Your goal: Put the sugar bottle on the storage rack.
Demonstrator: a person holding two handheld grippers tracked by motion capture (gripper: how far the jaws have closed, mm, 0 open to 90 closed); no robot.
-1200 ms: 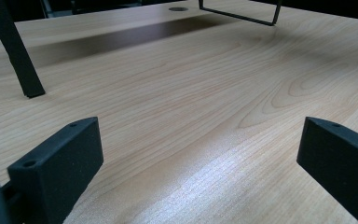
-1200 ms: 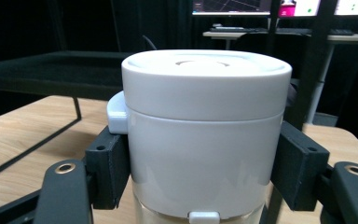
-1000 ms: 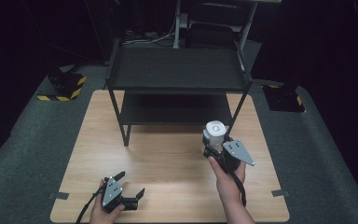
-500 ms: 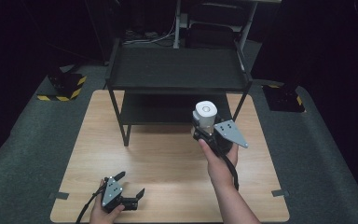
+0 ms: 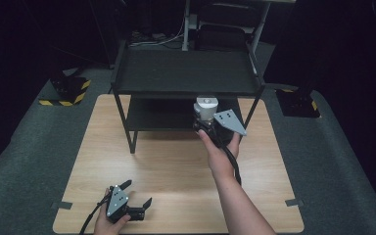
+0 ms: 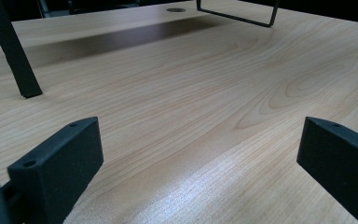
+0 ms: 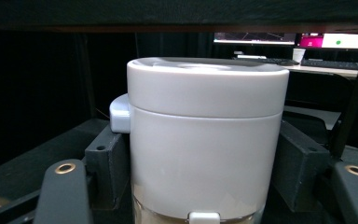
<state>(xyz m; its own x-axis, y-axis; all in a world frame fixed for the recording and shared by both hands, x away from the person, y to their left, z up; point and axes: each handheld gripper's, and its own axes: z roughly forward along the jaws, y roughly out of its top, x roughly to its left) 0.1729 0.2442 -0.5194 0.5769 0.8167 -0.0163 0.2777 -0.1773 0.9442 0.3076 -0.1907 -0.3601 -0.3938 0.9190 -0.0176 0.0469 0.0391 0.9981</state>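
The right gripper (image 5: 206, 123) fingers (image 7: 107, 168) clamp a white canister (image 7: 205, 140); the left gripper (image 5: 136, 198) fingers (image 6: 56, 168) gape empty.

Right tool (image 5: 206, 119): black body, grey three-cornered plate with dark screw holes, black cable along bare forearm. Left tool (image 5: 136, 199): same plate, black blocky jaws, brass-ringed screw holes. No sleeves visible.

Left gripper (image 6: 205, 163) fingers (image 6: 58, 163) spread over bare wooden table (image 6: 191, 93); shelf leg (image 6: 14, 56) beyond.
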